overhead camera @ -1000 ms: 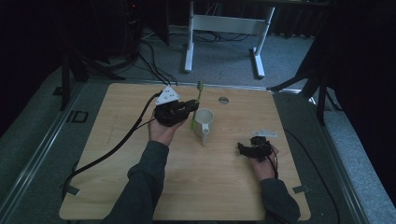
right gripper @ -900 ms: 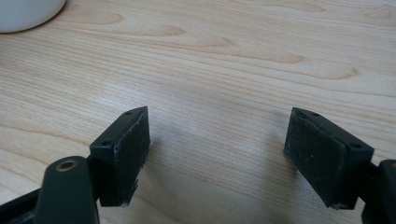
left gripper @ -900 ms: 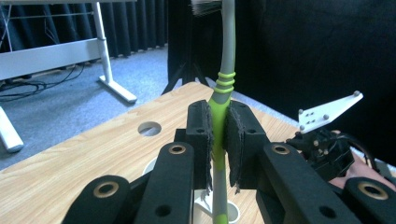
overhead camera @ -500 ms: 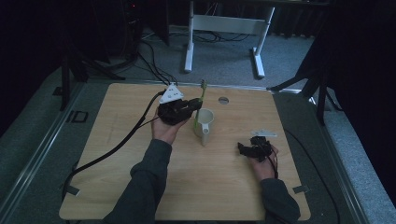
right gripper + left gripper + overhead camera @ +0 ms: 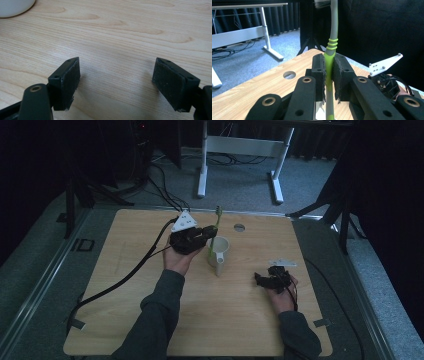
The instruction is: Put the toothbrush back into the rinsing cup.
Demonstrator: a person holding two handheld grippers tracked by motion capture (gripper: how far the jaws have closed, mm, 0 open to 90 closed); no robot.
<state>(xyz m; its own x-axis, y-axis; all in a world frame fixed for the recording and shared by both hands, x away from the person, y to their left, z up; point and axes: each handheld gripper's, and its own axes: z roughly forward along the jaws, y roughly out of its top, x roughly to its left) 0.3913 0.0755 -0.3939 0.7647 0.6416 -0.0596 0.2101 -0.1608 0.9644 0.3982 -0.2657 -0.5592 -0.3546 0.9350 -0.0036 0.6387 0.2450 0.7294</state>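
A green and grey toothbrush (image 5: 215,227) stands upright with its lower end inside a white mug (image 5: 219,251) near the table's middle. My left gripper (image 5: 206,237) is shut on the toothbrush handle, just left of the mug. In the left gripper view the two pads clamp the green handle (image 5: 329,65), and the bristle head (image 5: 323,3) points up. My right gripper (image 5: 261,280) rests low at the right side of the table, open. In the right gripper view its jaws stand wide apart over bare wood, with the mug's base (image 5: 15,7) at the top left corner.
The wooden table (image 5: 150,320) has a round cable hole (image 5: 239,227) near its far edge. A black cable (image 5: 120,280) trails from the left gripper across the table's left side. A white desk frame (image 5: 240,150) stands on the floor beyond.
The left gripper has shifted slightly right with the toothbrush, bringing it upright over and into the mug. The right gripper has stayed in place.
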